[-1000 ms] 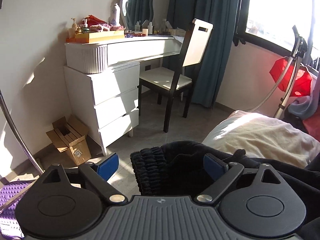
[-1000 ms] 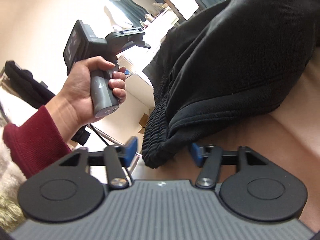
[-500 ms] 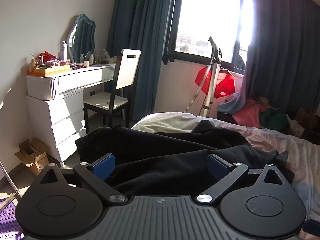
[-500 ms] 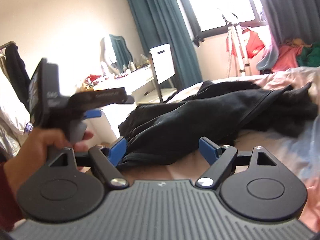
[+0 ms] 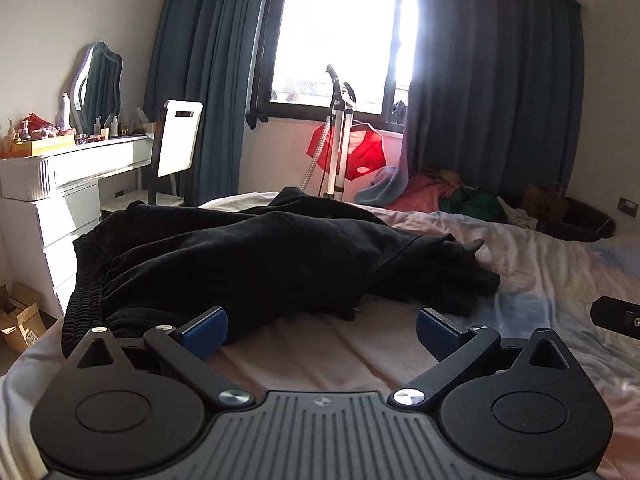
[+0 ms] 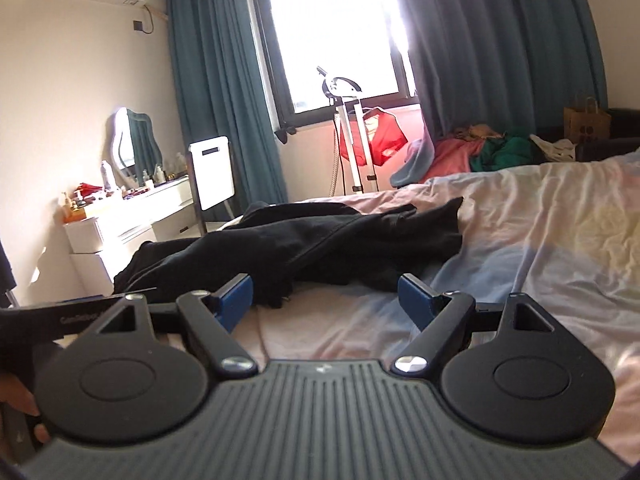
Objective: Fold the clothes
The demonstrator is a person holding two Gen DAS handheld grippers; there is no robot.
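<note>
A black garment with a ribbed elastic waistband lies crumpled across the bed, waistband at the left edge. My left gripper is open and empty, just in front of the garment's near edge. In the right wrist view the same garment lies ahead on the bed. My right gripper is open and empty, a little short of the cloth. The left gripper's body shows at the left of that view.
A white dresser with a mirror and bottles and a white chair stand left of the bed. A garment steamer with a red cloth stands by the window. A pile of clothes lies at the far side.
Both grippers have pulled back and levelled out; the black garment, earlier close between the fingers, now lies on the bed in front of them. Both views swung from the dresser toward the window.
</note>
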